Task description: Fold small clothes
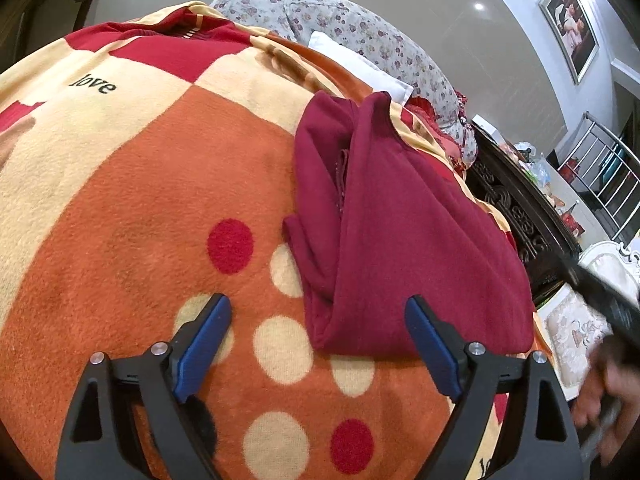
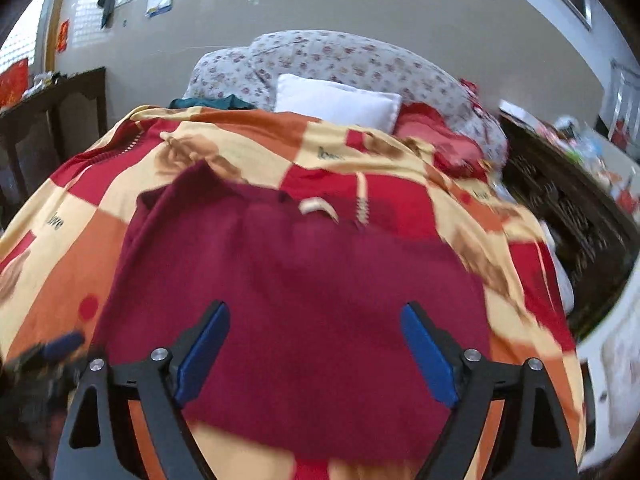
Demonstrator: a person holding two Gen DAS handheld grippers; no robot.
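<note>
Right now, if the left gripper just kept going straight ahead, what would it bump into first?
Probably the orange spotted blanket, which fills the space between the open left gripper fingers. The dark red garment lies just right of that line; depth is uncertain.

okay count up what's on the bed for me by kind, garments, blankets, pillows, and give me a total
Maroon garment: 1
Patterned blanket: 1
White pillow: 1
Floral pillows: 2
Teal cloth at the far edge: 1
Total: 6
A red bundle beside the white pillow is too unclear to sort, so it is left out.
</note>
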